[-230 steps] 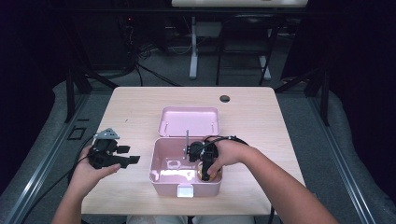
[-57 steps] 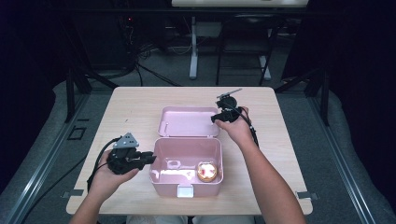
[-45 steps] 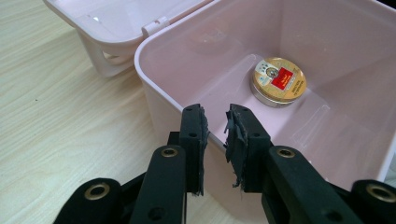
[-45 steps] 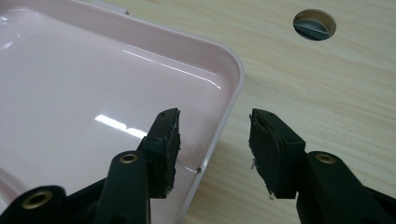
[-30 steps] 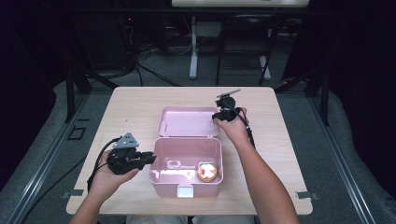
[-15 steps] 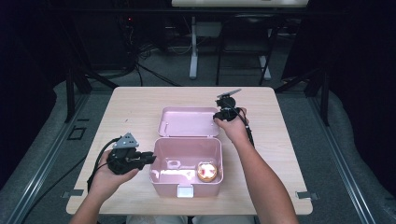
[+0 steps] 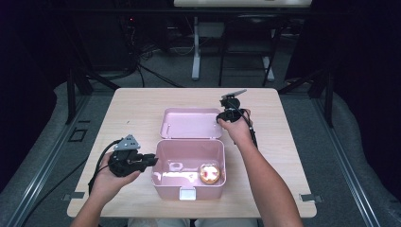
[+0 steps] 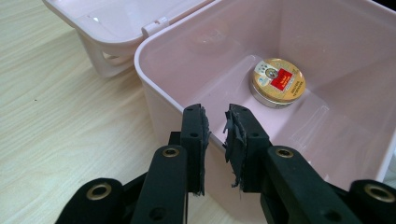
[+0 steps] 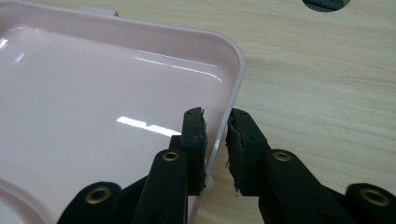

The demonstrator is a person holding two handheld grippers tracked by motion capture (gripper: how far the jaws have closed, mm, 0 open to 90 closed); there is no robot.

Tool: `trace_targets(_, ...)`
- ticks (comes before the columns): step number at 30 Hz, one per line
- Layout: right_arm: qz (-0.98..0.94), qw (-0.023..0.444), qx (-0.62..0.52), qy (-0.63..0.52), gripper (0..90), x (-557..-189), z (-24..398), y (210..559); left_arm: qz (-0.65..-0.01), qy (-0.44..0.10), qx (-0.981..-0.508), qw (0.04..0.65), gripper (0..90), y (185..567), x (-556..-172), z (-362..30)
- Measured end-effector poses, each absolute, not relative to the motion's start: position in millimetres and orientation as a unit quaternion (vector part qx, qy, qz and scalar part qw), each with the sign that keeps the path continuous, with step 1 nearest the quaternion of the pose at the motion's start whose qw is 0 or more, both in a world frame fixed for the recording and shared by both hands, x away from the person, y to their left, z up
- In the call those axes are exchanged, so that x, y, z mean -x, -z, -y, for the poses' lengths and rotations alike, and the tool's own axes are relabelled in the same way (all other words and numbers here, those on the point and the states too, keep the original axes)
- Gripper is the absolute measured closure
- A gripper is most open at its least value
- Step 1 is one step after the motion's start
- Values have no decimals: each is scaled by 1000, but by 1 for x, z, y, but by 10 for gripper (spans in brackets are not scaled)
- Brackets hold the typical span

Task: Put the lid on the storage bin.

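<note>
Lid (image 9: 102, 107) rim between right gripper (image 9: 215, 133) jaws, just closing on it; left gripper (image 8: 217, 128) narrowly astride box (image 8: 159, 100) wall.

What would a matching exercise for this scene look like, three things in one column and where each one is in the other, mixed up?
1 round tin
2 left gripper
3 right gripper

A on the rim of the open lid
B on the side wall of the box
C inside the box

Pairs: 1-C, 2-B, 3-A. The right gripper's fingers have just been closing, with the lid's rim between them.
</note>
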State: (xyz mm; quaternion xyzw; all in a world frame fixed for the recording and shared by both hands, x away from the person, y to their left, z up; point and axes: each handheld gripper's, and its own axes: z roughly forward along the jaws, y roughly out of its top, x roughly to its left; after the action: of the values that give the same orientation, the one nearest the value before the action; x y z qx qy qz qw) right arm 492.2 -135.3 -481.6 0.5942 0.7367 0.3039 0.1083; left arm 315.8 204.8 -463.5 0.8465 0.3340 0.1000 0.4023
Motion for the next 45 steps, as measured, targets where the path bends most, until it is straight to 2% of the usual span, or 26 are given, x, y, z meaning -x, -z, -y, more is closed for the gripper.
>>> trace_targets(12, -729, 106, -600, -313, 785, -491, 135, 478, -335, -101, -845, 403, 767, 464, -315, -204)
trace_targets(45, -719, 135, -591, -340, 816, -480, 137, 464, -334, -102, -846, 404, 775, 463, -316, -204)
